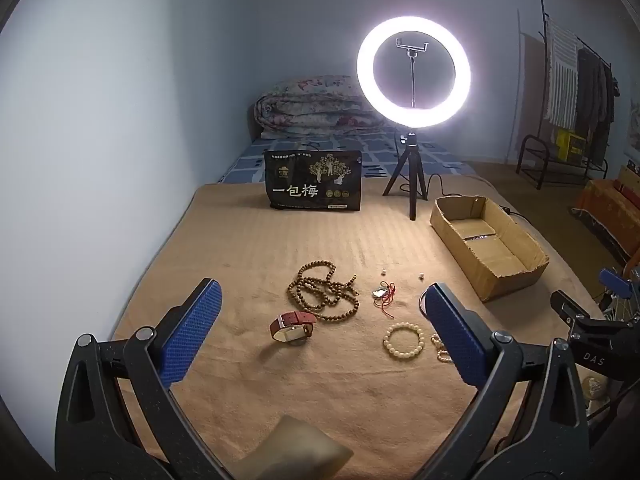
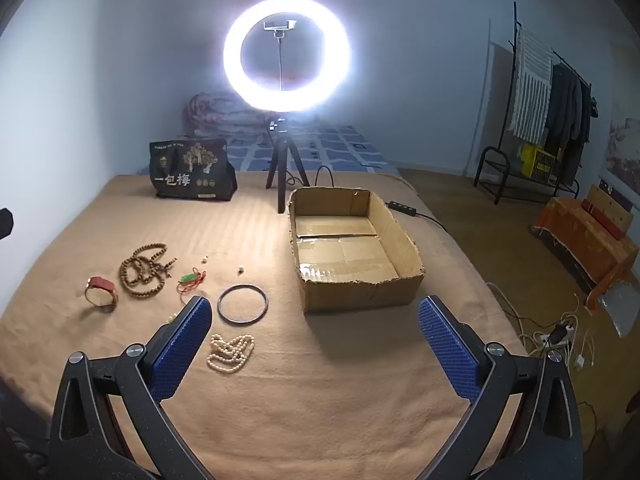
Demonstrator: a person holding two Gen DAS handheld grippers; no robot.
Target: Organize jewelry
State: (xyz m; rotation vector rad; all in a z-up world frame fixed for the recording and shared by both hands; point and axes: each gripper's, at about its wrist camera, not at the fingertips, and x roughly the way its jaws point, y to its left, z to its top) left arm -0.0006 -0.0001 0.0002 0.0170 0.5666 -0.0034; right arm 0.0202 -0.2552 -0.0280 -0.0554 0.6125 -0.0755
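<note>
Jewelry loose on tan blanket (image 2: 320,400) beside empty cardboard box (image 2: 404,240): limp bead strands (image 2: 142,270), stiff bangle (image 2: 243,304), best pinched across; left gripper (image 1: 320,316) and right gripper (image 2: 316,320) gaping, holding nothing.

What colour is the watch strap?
Red; the watch shows best in the left wrist view.

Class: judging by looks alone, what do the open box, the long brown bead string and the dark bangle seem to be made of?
Open box: corrugated cardboard, matte brown, with ragged cut edges and taped bottom flaps.
Long brown bead string: probably wood, given its dull, warm brown round beads.
Dark bangle: a thin rigid hoop with a slight sheen, perhaps metal; uncertain.
</note>
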